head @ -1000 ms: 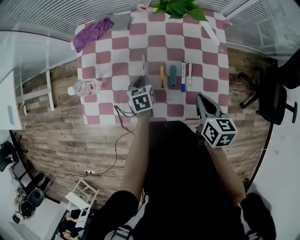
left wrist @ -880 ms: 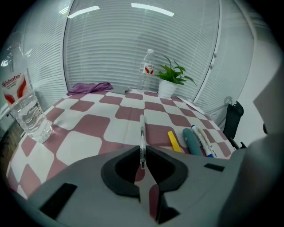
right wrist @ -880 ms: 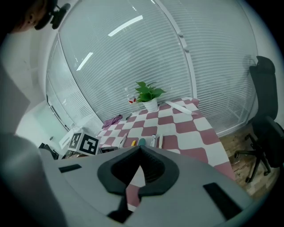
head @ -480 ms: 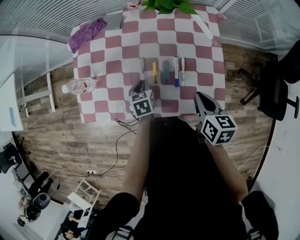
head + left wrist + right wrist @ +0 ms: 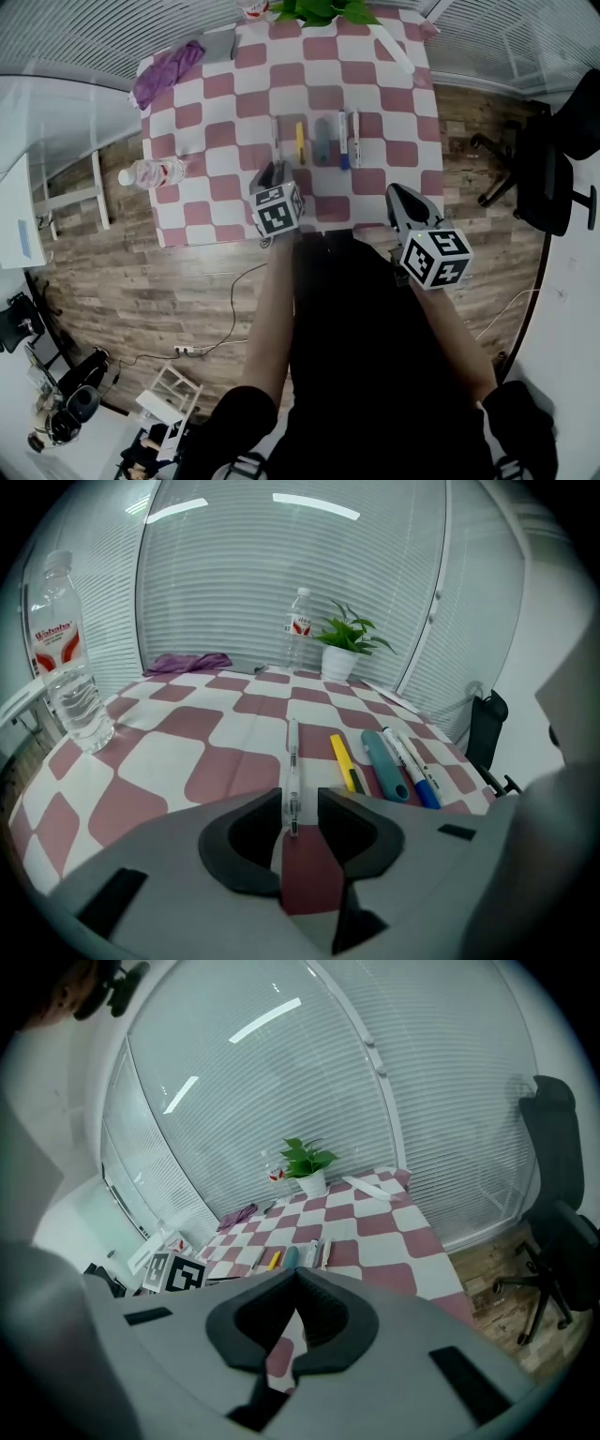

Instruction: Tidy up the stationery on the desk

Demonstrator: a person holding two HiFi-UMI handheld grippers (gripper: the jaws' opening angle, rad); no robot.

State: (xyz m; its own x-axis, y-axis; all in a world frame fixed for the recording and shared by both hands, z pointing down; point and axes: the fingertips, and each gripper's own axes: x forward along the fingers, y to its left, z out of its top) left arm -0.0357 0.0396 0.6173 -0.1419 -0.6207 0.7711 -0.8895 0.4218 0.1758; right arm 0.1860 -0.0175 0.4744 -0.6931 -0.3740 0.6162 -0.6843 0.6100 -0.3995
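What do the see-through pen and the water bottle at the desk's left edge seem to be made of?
Pen: probably clear glossy plastic; its barrel is see-through with bright highlights. Water bottle: likely thin clear plastic, shiny, with ribbed walls and a printed label.

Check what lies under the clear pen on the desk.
The clear pen lies flat on a pink-and-white checkered cloth, across a white square and a pink one. The cloth covers everything below, so the desktop itself cannot be seen.
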